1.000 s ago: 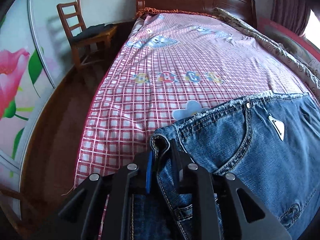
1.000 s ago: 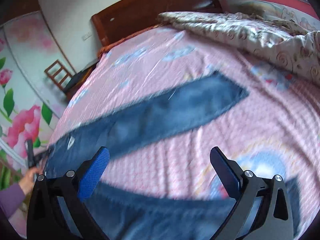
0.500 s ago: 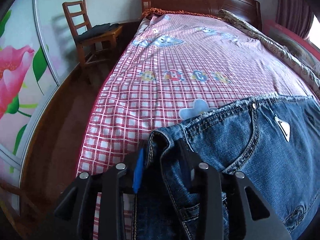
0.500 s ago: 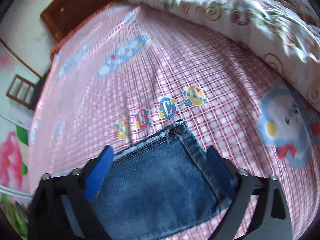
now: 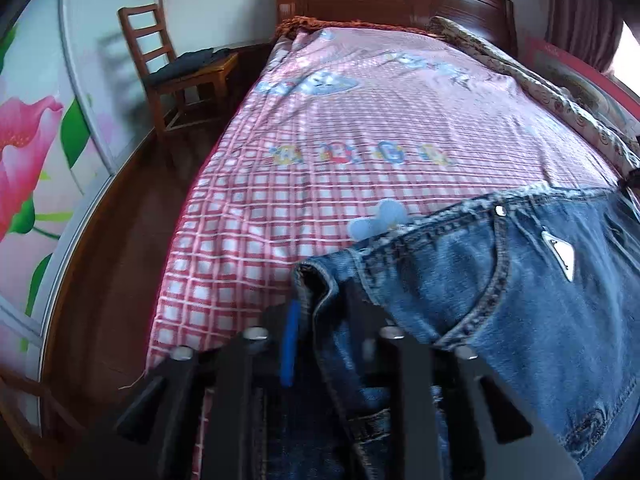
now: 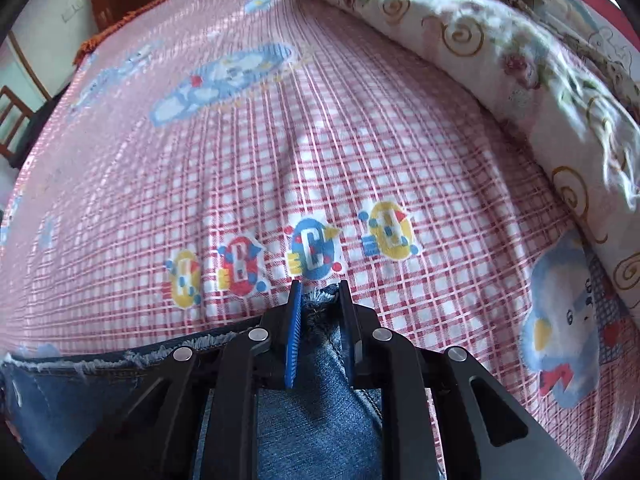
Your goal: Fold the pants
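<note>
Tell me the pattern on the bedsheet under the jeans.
Pink-red and white checks with cartoon prints on the bedsheet; jeans lie on it. Right wrist view shows it best.

A bed [image 5: 360, 168] carries a pink checked sheet [image 6: 320, 168]. Blue jeans [image 5: 520, 300] lie on the sheet, near the bed's foot. A floral quilt [image 6: 520, 60] lies bunched along the bed's far side.

Black hand-held gripper [image 6: 318, 300], blue pads [image 6: 294, 336], silver screws

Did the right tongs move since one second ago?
Yes. The right tongs came forward toward the ABC letters print and shut on the jeans.
</note>
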The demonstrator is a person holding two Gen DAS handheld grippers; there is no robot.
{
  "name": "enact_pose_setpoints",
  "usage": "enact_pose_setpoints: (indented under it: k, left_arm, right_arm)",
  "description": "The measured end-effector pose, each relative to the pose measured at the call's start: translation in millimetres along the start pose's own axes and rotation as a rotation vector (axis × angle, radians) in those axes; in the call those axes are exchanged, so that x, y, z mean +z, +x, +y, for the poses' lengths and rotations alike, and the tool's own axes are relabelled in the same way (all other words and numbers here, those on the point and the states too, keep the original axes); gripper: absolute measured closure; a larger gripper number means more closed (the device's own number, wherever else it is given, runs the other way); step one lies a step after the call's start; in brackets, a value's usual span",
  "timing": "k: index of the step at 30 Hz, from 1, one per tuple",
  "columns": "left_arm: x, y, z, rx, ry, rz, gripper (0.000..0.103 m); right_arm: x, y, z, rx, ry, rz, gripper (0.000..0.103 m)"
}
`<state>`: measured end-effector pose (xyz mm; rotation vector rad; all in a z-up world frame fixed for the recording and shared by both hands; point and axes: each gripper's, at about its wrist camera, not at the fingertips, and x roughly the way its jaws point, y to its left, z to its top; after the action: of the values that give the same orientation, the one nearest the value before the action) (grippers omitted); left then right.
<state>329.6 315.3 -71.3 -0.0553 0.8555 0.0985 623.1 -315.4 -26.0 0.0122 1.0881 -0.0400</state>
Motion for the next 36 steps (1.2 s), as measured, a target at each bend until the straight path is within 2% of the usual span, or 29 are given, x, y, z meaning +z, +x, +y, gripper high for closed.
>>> enact_pose_setpoints:
  k: [2, 6, 8, 11, 15, 18, 23, 25, 27, 28, 29, 31, 32, 34, 35, 36]
  left_arm:
    - [3.1, -5.3, -1.2, 0.011, -0.012, -0.008, 0.094]
    - [7.4, -36.2, 13.4, -0.081, -0.143, -0.108, 0.096]
    - [9.3, -54.0, 15.8, -0.130, -0.172, -0.157, 0.096]
    - [8.0, -87.1, 14.5, -0.210, -0.209, -0.231, 0.096]
    - [-4.3, -136.2, 13.5, -0.304, -0.256, -0.330, 0.096]
    - [-23.7, -174.1, 17.1, -0.377, -0.313, -0.393, 0.096]
    - [-79.1, -221.4, 21.4, -0.453, -0.381, -0.440, 0.096]
    - [-110.5, -231.5, 24.5, -0.439, -0.405, -0.423, 0.096]
    - [-137.2, -229.6, 29.2, -0.423, -0.434, -0.373, 0.093]
    - [-151.2, -226.5, 31.8, -0.374, -0.452, -0.334, 0.088]
    - [-168.9, -222.8, 33.5, -0.304, -0.465, -0.270, 0.079]
    - [-194.2, -215.0, 37.0, -0.220, -0.500, -0.162, 0.060]
    - [-205.5, -213.7, 37.0, -0.174, -0.520, -0.115, 0.054]
    - [-226.8, -218.5, 36.2, -0.092, -0.555, -0.090, 0.052]
    - [-234.8, -222.2, 39.2, -0.038, -0.599, -0.081, 0.043]
    - [-244.2, -227.8, 44.7, -0.004, -0.675, -0.084, 0.041]
  right_arm:
    - [-4.8, -18.5, 2.9, -0.023, -0.042, -0.038, 0.087]
    - [-21.5, -79.0, -7.6, 0.021, -0.026, -0.166, 0.087]
    - [-30.8, -109.9, -13.4, 0.037, -0.033, -0.210, 0.087]
    - [-64.7, -162.5, -23.2, 0.089, -0.031, -0.280, 0.087]
    - [-129.8, -227.5, -49.0, 0.154, 0.016, -0.363, 0.087]
    - [-182.9, -252.7, -73.7, 0.188, 0.073, -0.390, 0.087]
    - [-286.2, -254.4, -118.6, 0.235, 0.215, -0.347, 0.087]
    - [-324.8, -238.1, -137.4, 0.263, 0.274, -0.297, 0.087]
    - [-357.9, -217.7, -146.3, 0.256, 0.288, -0.229, 0.087]
    - [-373.0, -207.9, -150.3, 0.253, 0.303, -0.206, 0.087]
    - [-387.6, -195.1, -153.4, 0.236, 0.323, -0.168, 0.085]
    - [-409.4, -177.6, -157.6, 0.246, 0.368, -0.094, 0.079]
    - [-418.1, -178.9, -159.4, 0.258, 0.402, -0.121, 0.077]
    - [-422.7, -182.3, -161.0, 0.277, 0.452, -0.139, 0.071]
    - [-424.5, -183.5, -160.2, 0.279, 0.462, -0.139, 0.066]
    - [-426.0, -184.5, -159.2, 0.286, 0.475, -0.133, 0.066]
